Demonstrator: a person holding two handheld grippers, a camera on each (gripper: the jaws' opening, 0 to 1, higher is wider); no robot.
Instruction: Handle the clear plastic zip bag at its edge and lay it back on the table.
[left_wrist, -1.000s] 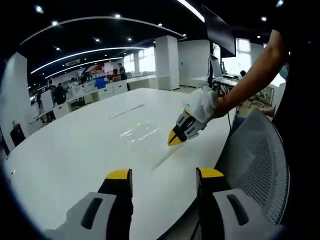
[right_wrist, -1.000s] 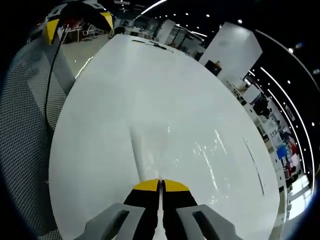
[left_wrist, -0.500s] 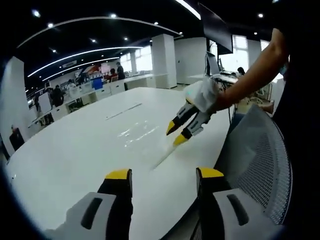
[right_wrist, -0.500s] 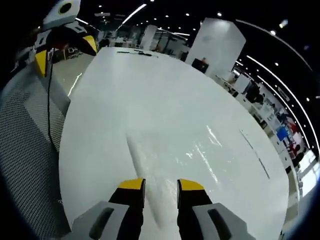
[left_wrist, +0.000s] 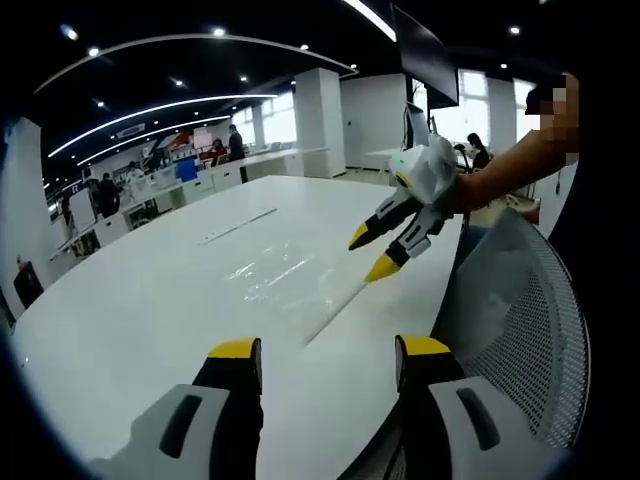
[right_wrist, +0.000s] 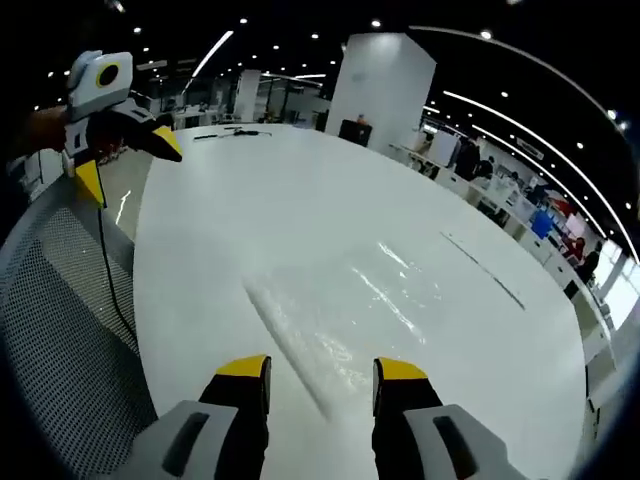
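My right claw (right_wrist: 312, 368) has let go and lifted, spread; the zip bag (right_wrist: 340, 305) lies flat on the bench (right_wrist: 300, 190) just ahead, edge running toward it. My left claw (left_wrist: 327, 350) is spread, farther off.

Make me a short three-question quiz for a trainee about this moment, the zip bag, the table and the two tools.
1. True or false: the clear zip bag lies flat on the white table, with neither tool gripping it.
2. Multiple choice: the right tool is A) shut on the bag, B) open above the bag's near edge, C) open and resting on the mesh chair.
3. Fill in: in the left gripper view, the left tool is ____, at the table's near edge.

Key
1. True.
2. B. The left gripper view shows the right tool with its yellow tips apart, raised over the bag.
3. Open.
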